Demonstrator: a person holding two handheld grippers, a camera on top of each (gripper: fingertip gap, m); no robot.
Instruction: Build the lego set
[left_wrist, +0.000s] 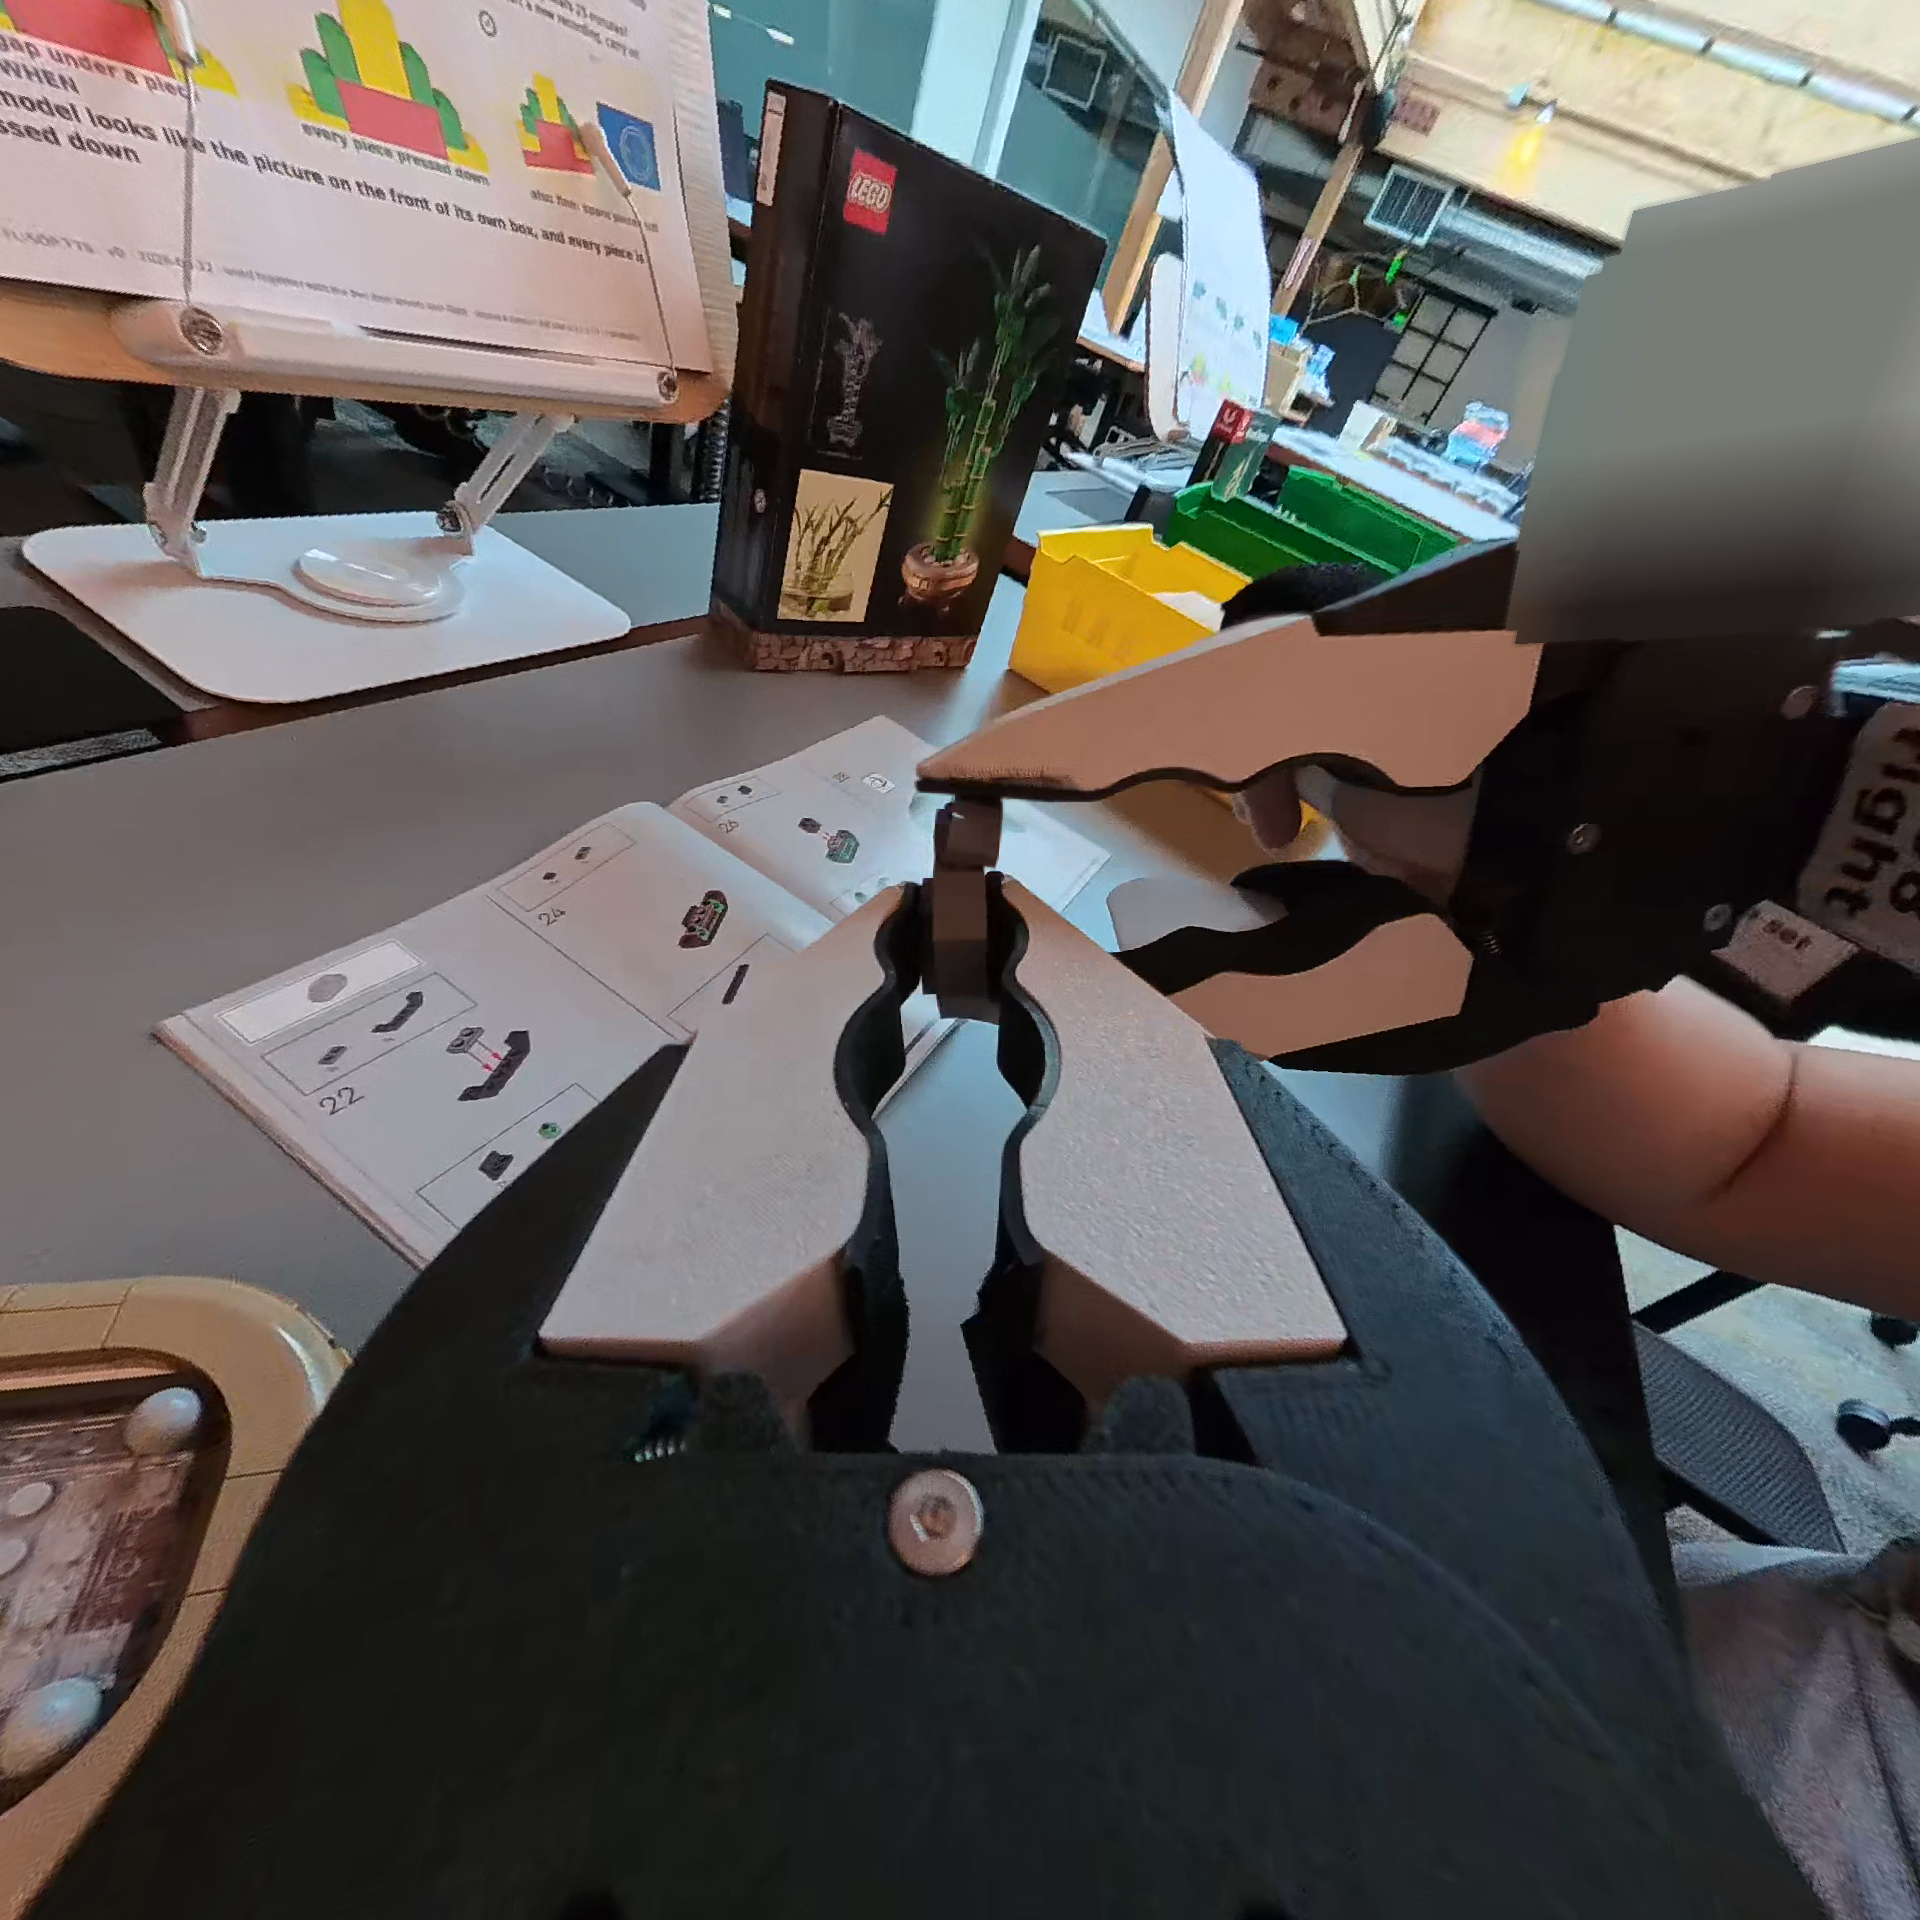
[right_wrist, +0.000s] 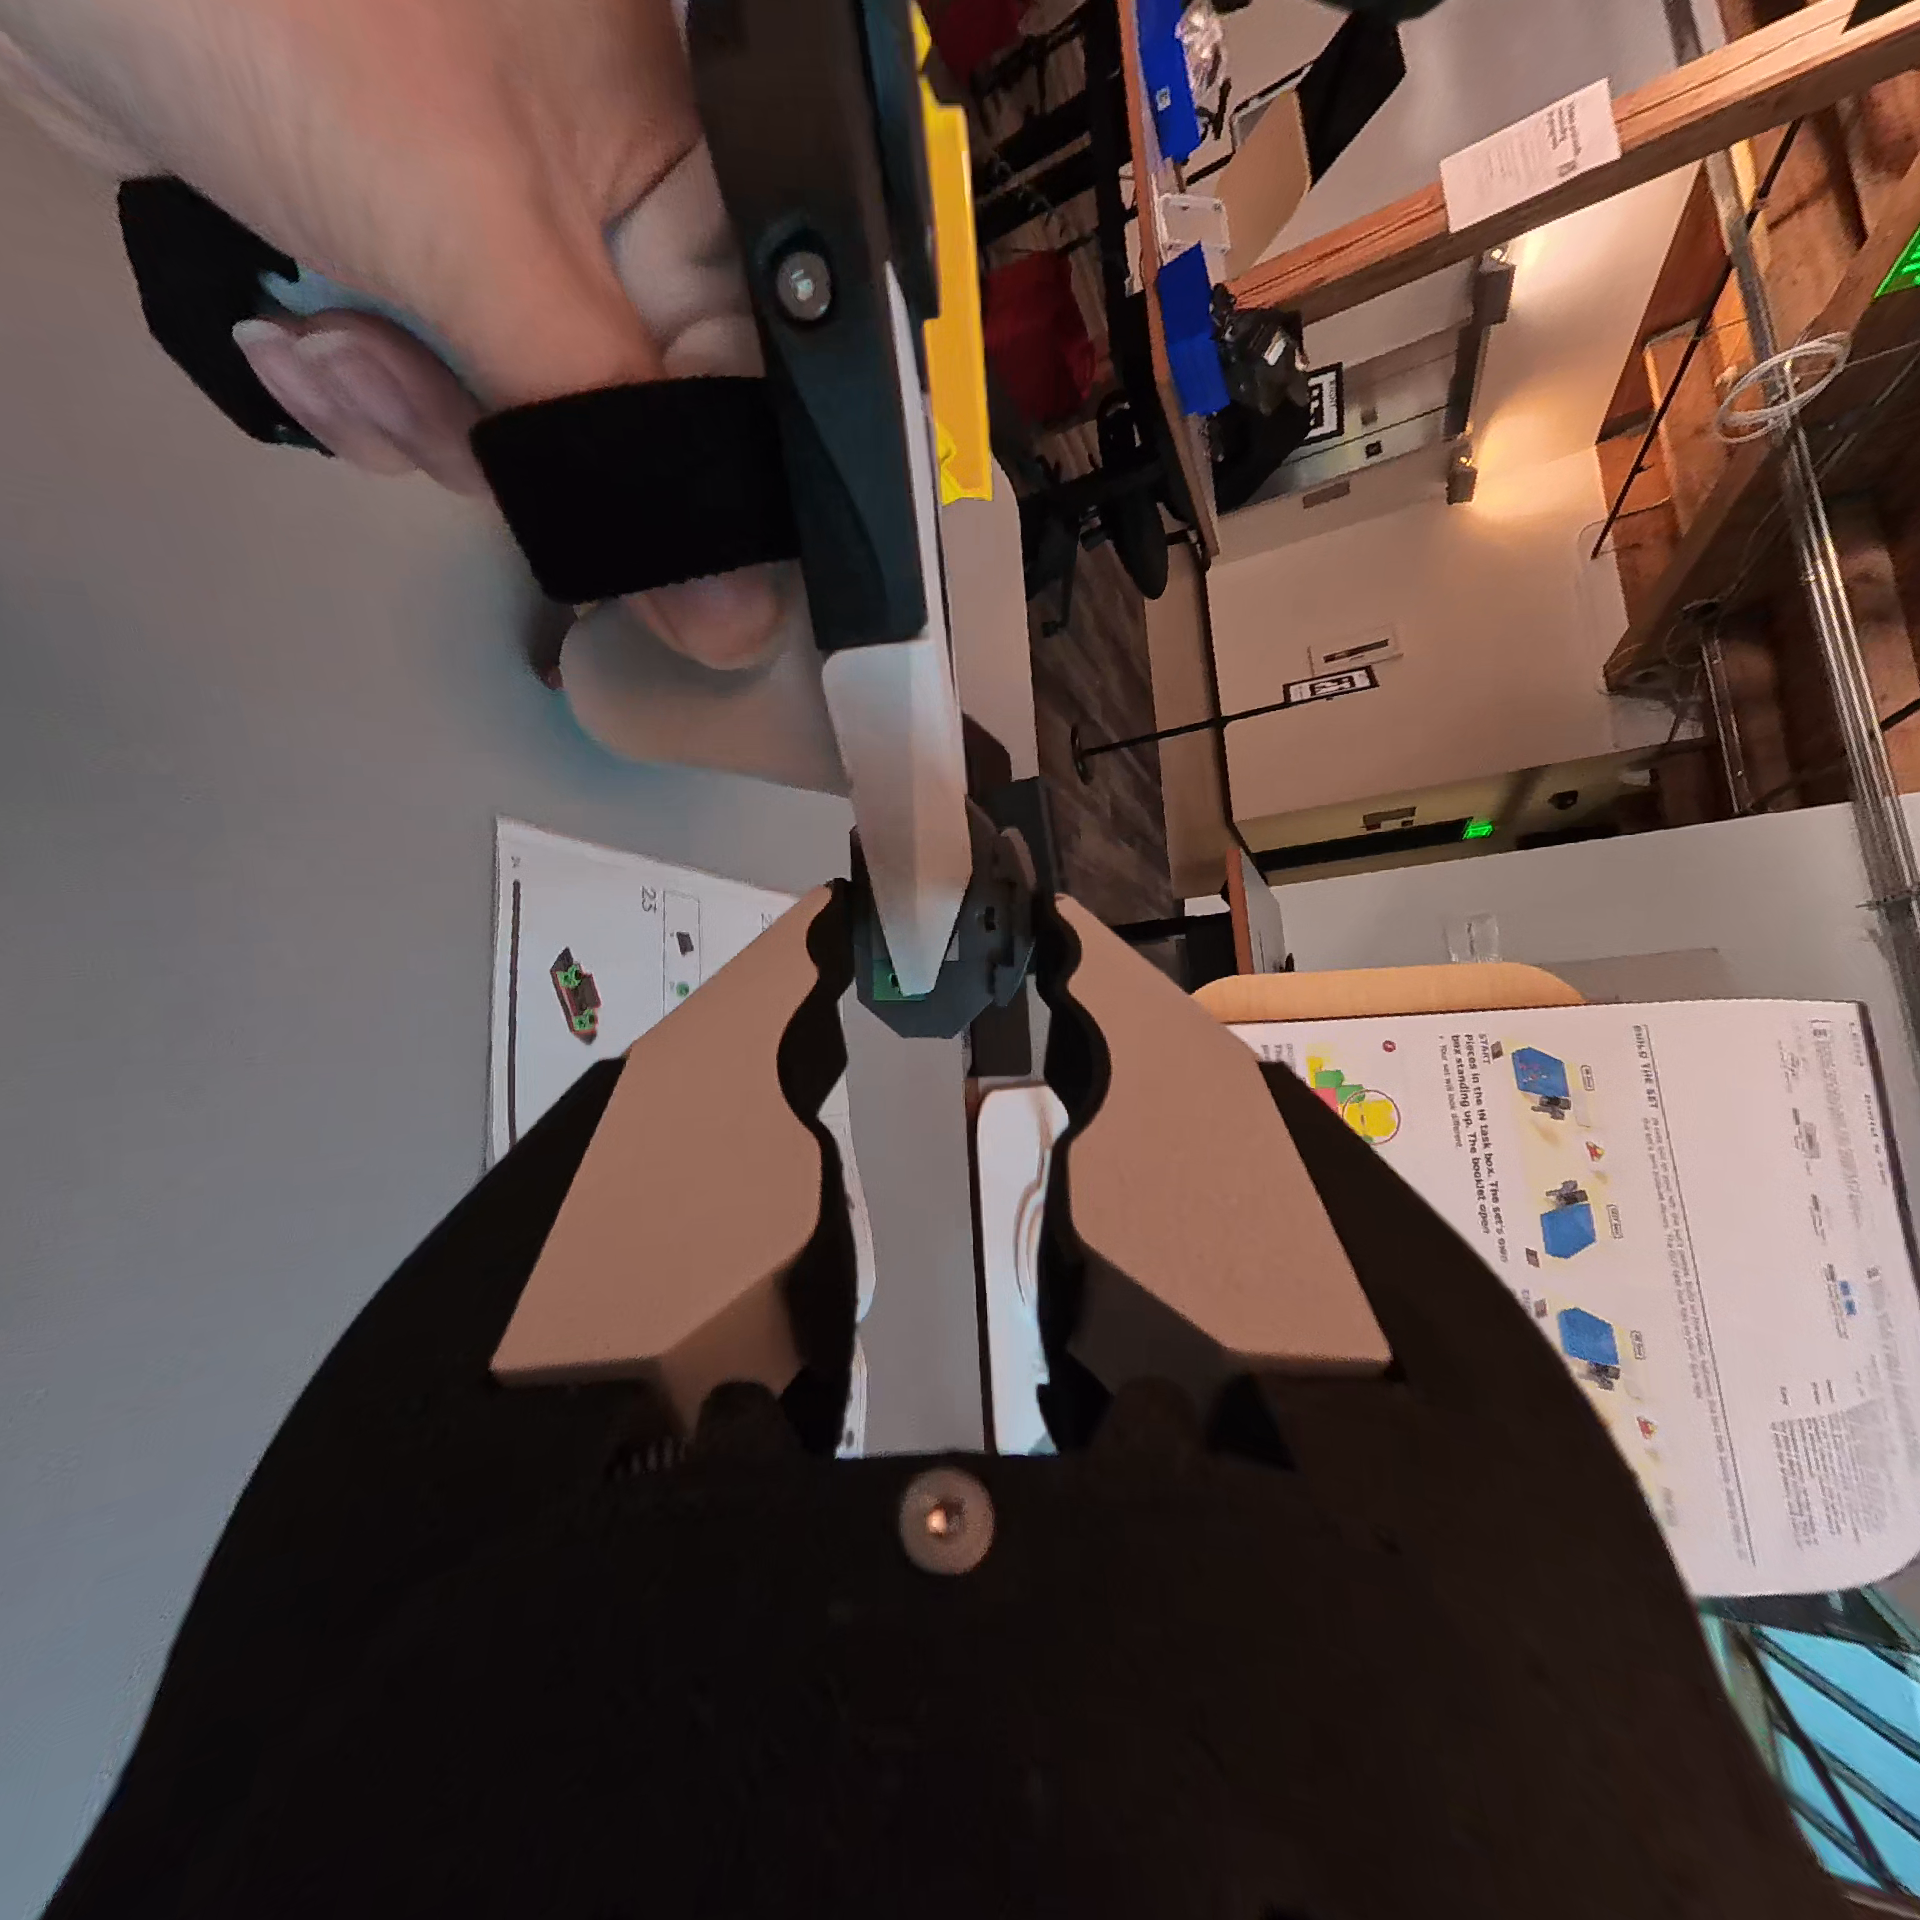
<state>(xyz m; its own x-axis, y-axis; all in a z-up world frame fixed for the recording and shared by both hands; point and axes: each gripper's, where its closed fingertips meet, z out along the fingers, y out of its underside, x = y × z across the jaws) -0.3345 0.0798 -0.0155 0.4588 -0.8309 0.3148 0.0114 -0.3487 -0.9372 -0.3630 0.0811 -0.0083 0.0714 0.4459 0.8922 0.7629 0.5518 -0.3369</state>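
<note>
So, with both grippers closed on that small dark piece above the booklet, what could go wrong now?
1. The left gripper pinches the dark lego assembly only at its fingertips; pressure from the right gripper may twist it loose.
2. If dropped, it could fall past the instruction booklet and off the table edge.

Both grippers (left_wrist: 961, 914) (right_wrist: 940, 935) apparently clamped, crossed.

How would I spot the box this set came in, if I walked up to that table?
Find the grey table with the open instruction booklet on it. Behind the booklet, beside a white document stand, the box stands upright. It is tall and dark, picturing a green bamboo plant, unlike the low yellow bin beside it.
</note>
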